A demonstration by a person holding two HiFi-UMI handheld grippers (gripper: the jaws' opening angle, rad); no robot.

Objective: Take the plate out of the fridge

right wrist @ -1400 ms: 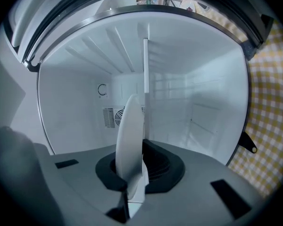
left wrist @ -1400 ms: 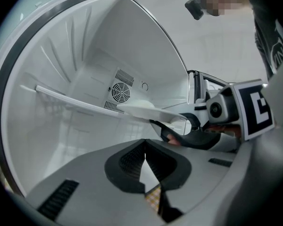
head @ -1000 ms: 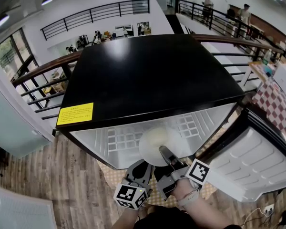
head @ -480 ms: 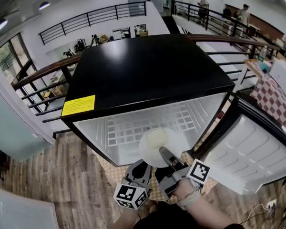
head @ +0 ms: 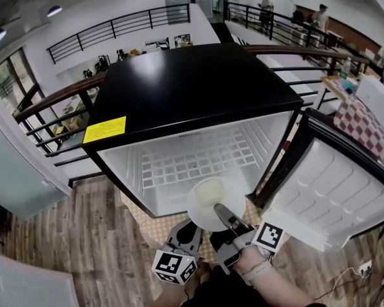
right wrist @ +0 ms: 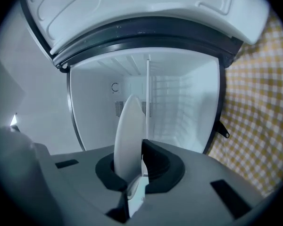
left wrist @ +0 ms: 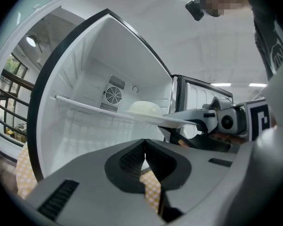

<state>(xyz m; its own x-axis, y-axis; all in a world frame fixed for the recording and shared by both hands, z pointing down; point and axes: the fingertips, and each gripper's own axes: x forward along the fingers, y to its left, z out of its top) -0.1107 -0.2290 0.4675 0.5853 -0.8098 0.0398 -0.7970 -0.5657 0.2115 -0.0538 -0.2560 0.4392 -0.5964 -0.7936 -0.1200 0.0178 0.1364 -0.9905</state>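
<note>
A round white plate [head: 211,203] hangs level just in front of the open fridge [head: 192,88], outside its white cabinet. My right gripper [head: 225,220] is shut on the plate's near rim. Seen edge-on in the right gripper view, the plate [right wrist: 129,135] stands pinched between the jaws of my right gripper [right wrist: 134,160]. My left gripper [head: 183,234] sits beside it on the left, below the plate, shut with nothing in it. From my left gripper [left wrist: 144,147], the plate [left wrist: 151,114] and the right gripper [left wrist: 212,121] show ahead.
The fridge door [head: 333,190] swings wide open to the right. A wire shelf [head: 198,158] spans the otherwise bare interior. A yellow checked mat [head: 147,228] lies on the wooden floor under the fridge. Railings and a checked-cloth table [head: 365,126] stand behind and to the right.
The plate has come back out of the fridge towards me with my right gripper on it. Both grippers have drawn away from the cabinet. The shelf now shows bare.
</note>
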